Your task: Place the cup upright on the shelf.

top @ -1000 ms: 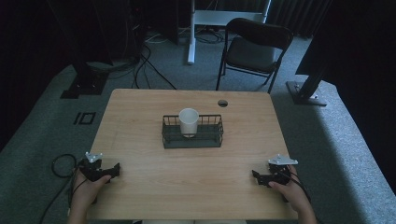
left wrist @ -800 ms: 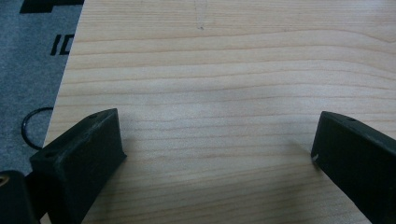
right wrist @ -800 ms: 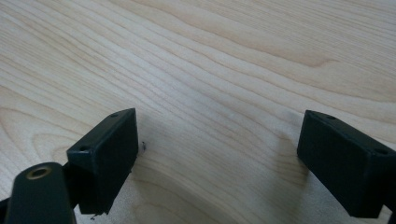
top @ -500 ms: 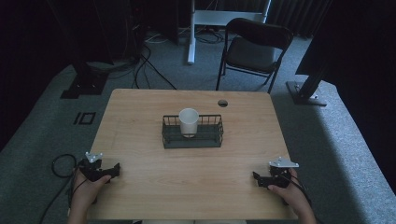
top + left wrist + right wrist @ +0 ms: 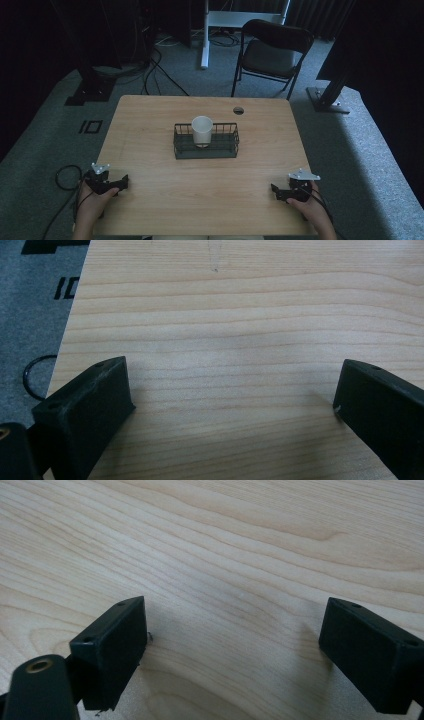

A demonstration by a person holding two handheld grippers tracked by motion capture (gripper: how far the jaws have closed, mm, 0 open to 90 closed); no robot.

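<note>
**Both grippers rest spread at the near corners, cup in the basket mid-table**

Here the left gripper (image 5: 111,184) sits on the near left corner of the wooden table (image 5: 150,120), held by the person's left hand (image 5: 92,204). In the left gripper view its jaws stand wide apart with bare wood between them, and the table's edge and grey carpet show beyond the left jaw. The right gripper (image 5: 281,192) sits near the opposite near corner in the right hand (image 5: 309,206); the right gripper view shows its jaws likewise spread, nothing between them but wood grain.

A white cup (image 5: 202,130) stands upright inside a dark wire basket (image 5: 182,148) at the middle of the table, well apart from both grippers. A black folding chair (image 5: 272,50) stands on the carpet past the far edge.
</note>
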